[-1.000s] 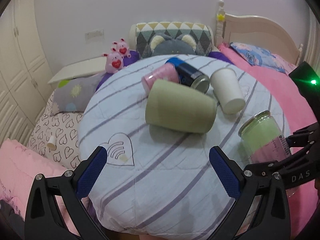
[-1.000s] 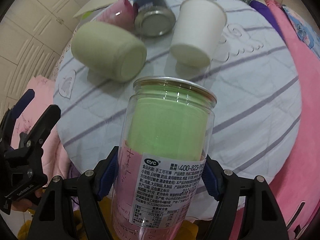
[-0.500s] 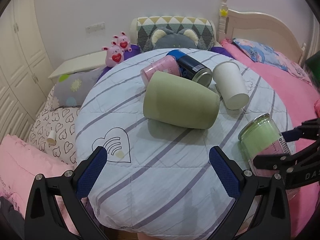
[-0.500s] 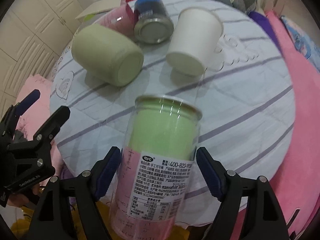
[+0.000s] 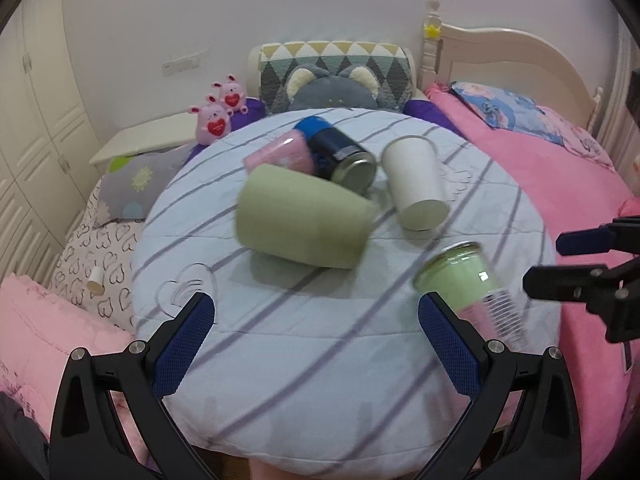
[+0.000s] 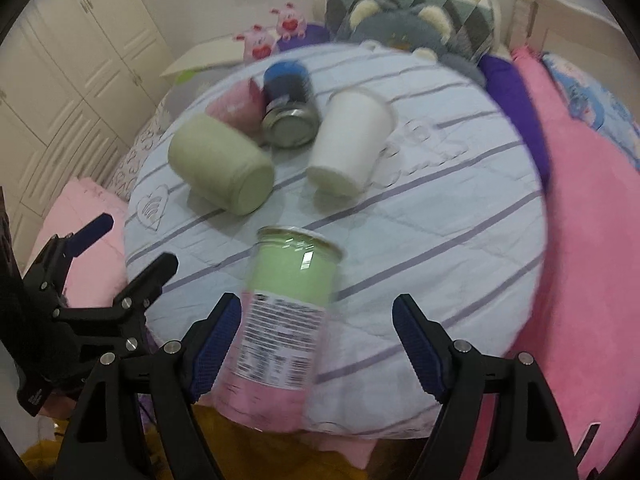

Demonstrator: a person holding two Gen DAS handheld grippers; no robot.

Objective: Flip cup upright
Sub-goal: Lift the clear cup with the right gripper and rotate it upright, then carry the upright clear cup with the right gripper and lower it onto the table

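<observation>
A clear cup with green and pink inside and a printed label stands tilted at the near edge of the round striped table, blurred. It also shows in the left wrist view. My right gripper is open around it, jaws wide apart and not gripping; it shows at the right of the left wrist view. My left gripper is open and empty at the table's front edge. A large green cup, a white paper cup, a pink cup and a dark blue jar lie on their sides.
The table stands among beds with pink bedding. Plush toys and a patterned cushion sit behind it. White wardrobes line the left wall.
My right gripper has opened and let go of the labelled cup and pulled back. The cup now sits on the table edge. My left gripper has drawn back a little.
</observation>
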